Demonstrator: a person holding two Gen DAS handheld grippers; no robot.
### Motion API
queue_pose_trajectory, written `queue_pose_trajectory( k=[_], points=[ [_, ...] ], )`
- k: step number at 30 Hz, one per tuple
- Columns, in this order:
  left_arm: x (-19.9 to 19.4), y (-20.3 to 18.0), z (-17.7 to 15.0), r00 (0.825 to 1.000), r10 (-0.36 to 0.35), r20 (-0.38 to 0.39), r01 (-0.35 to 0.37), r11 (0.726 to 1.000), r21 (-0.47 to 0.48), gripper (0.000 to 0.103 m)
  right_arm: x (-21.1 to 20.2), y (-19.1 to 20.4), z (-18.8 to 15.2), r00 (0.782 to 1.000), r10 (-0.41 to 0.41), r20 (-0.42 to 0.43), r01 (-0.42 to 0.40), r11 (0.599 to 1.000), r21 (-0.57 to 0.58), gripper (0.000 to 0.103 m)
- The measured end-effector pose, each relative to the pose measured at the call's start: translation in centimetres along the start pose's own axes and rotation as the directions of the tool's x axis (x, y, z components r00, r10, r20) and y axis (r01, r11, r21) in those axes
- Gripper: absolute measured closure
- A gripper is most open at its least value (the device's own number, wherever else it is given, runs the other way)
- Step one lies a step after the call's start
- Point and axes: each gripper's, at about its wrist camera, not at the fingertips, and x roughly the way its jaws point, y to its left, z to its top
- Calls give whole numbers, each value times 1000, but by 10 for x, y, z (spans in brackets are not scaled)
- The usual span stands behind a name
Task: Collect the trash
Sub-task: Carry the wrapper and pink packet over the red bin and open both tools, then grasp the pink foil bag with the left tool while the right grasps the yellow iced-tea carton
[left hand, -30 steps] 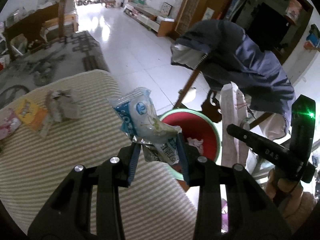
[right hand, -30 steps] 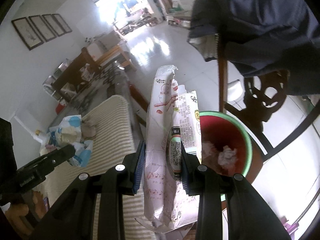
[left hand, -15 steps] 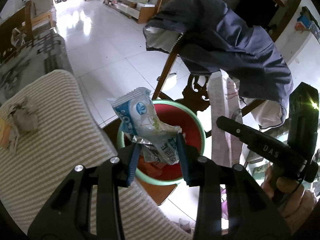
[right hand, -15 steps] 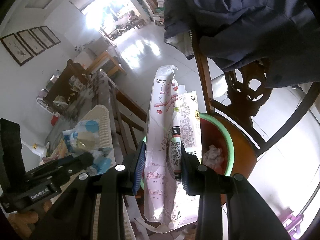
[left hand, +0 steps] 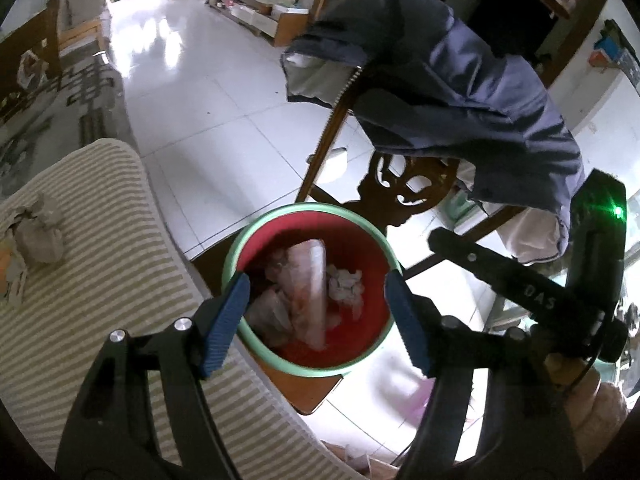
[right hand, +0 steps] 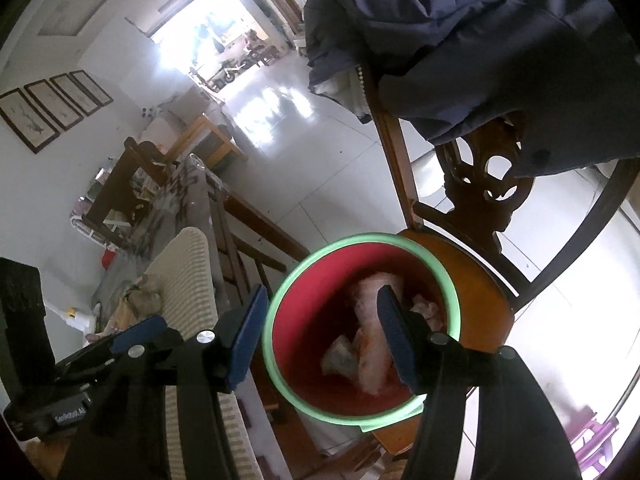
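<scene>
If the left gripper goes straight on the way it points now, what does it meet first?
Most likely the trash inside the red bin: the open, empty left gripper points down into its mouth, at the pale wrapper lying on top. Depth is unclear, but nothing shows in between.

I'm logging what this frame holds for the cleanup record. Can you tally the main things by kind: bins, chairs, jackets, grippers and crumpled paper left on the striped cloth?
Bins: 1, the red bin with a green rim
Chairs: 1, the wooden chair under the bin
Jackets: 1, the blue jacket over the chair back
Grippers: 2, the left gripper and the right gripper, both open and empty
Crumpled paper: 1, the grey wad
Total: 6
</scene>
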Motion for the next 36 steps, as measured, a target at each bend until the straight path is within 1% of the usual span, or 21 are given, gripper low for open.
queue_pose_trajectory(
  k=[5,11,14,17,20,21,22,23,24,25,26,27,28,29,30,31,32,33,34,35,36],
  points=[
    [-11,19,-6,999,36,20,-35,999,-35,36,2,6,-4,1000,8,-10,-8,1000,-3,46],
    [-33,65,-23,994,104,46,-97,986,-134,36,8,30,-11,999,24,-31,-25,999,-34,46],
    [-50,99,-35,985,160,61,-146,971,-190,36,14,49,-18,998,34,-45,-37,997,-61,46],
    [-73,143,-49,964,258,71,-234,942,-242,35,19,64,-25,997,40,-60,-44,996,-80,46],
    [-100,197,-67,929,366,62,-332,894,-299,33,26,84,-36,996,42,-78,-50,994,-99,46],
    [-110,219,-74,912,408,51,-373,872,-316,33,29,92,-42,995,43,-86,-52,993,-105,46],
    [-117,234,-78,899,436,44,-401,858,-321,33,31,98,-46,995,43,-91,-53,993,-108,46],
    [-124,251,-81,882,470,34,-437,842,-316,30,34,107,-51,994,45,-97,-56,992,-112,46],
    [-129,268,-82,861,509,18,-482,826,-293,26,36,113,-55,994,47,-102,-58,992,-114,46],
    [-133,283,-82,833,553,3,-534,806,-256,26,38,120,-60,993,48,-107,-61,991,-116,46],
    [-134,295,-81,809,588,-8,-576,789,-214,23,41,129,-65,992,51,-112,-64,991,-118,46],
    [-132,309,-77,783,621,-26,-618,773,-145,17,43,137,-71,992,51,-115,-65,991,-121,46],
    [-128,320,-74,762,646,-43,-647,758,-81,16,45,145,-77,992,49,-119,-63,990,-123,46],
    [-122,331,-72,728,683,-55,-684,729,-1,16,47,151,-82,991,47,-124,-63,990,-124,45],
    [-117,337,-71,704,707,-60,-706,707,51,16,49,161,-90,990,45,-133,-62,990,-127,45],
    [-110,345,-70,674,736,-64,-727,677,118,16,49,167,-96,990,41,-136,-59,990,-131,45],
    [-103,351,-69,655,753,-65,-736,655,173,16,49,174,-101,990,37,-137,-56,989,-134,45],
    [-97,358,-69,644,762,-67,-735,642,218,17,50,181,-108,990,33,-139,-52,989,-136,45],
    [-90,364,-69,639,766,-73,-729,633,260,17,50,186,-113,990,31,-140,-50,990,-133,45],
    [-87,370,-71,637,767,-77,-724,629,284,20,49,192,-120,990,26,-140,-44,991,-129,45],
    [-80,377,-71,635,768,-83,-714,625,317,31,48,195,-125,990,21,-138,-39,991,-125,45]
  ],
)
